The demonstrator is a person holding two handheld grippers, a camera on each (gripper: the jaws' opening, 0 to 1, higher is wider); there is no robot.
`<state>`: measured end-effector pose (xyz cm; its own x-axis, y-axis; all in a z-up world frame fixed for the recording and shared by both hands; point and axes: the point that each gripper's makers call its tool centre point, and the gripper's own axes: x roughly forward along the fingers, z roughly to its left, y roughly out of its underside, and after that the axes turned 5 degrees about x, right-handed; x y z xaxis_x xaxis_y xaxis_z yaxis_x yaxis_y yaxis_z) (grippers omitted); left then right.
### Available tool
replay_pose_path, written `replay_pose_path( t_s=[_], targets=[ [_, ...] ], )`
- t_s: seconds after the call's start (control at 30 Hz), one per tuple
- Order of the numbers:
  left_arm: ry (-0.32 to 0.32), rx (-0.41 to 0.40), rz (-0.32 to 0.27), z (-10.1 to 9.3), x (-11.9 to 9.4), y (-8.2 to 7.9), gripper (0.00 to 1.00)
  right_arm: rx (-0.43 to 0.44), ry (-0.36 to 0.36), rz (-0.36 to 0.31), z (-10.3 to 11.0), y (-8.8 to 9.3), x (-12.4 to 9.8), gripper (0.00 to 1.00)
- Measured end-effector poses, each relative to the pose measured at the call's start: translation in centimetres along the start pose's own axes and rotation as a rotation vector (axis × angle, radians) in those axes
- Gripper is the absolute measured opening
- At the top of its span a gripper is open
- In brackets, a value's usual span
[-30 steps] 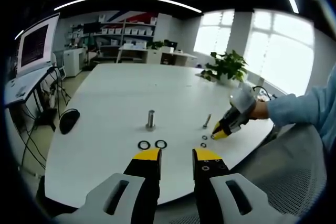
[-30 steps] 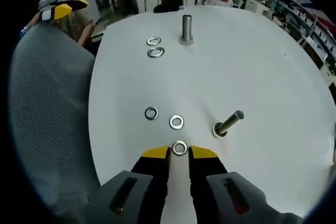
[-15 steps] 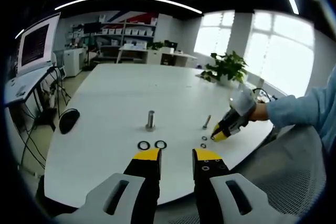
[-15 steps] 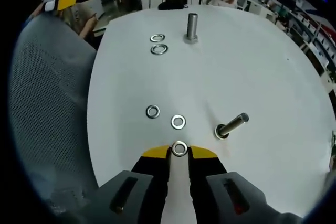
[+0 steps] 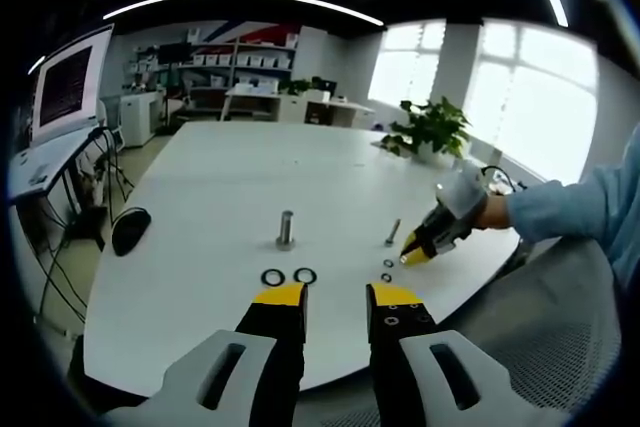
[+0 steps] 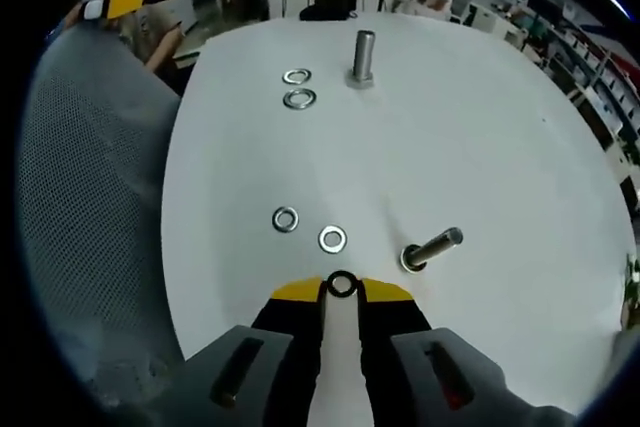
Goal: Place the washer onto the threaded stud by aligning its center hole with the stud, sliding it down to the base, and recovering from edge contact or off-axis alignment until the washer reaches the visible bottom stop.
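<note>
The washer (image 6: 342,284) sat pinched between the closed tips of the right gripper (image 6: 342,290), near the small stud (image 6: 432,246) but not yet over it, so threading remained undone. Two spare washers (image 6: 309,230) lay just beside. The left gripper (image 5: 334,297) hung open, empty, well apart from the bigger stud (image 5: 286,228).

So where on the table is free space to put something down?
The white table is bare beyond the large stud and right of the small stud. It is crowded near the right tool, which grips a washer, and the two loose washers.
</note>
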<state>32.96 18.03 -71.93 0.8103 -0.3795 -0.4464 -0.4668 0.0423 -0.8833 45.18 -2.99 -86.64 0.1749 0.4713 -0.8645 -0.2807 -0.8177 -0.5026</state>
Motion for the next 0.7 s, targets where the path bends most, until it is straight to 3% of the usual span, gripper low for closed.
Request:
replay_pose_path(
  t_s=[0.7],
  targets=[
    [-0.002, -0.002, 0.003, 0.0, 0.0, 0.0, 0.21, 0.063, 0.105, -0.082, -3.0, -1.1, -2.1, 0.14]
  ],
)
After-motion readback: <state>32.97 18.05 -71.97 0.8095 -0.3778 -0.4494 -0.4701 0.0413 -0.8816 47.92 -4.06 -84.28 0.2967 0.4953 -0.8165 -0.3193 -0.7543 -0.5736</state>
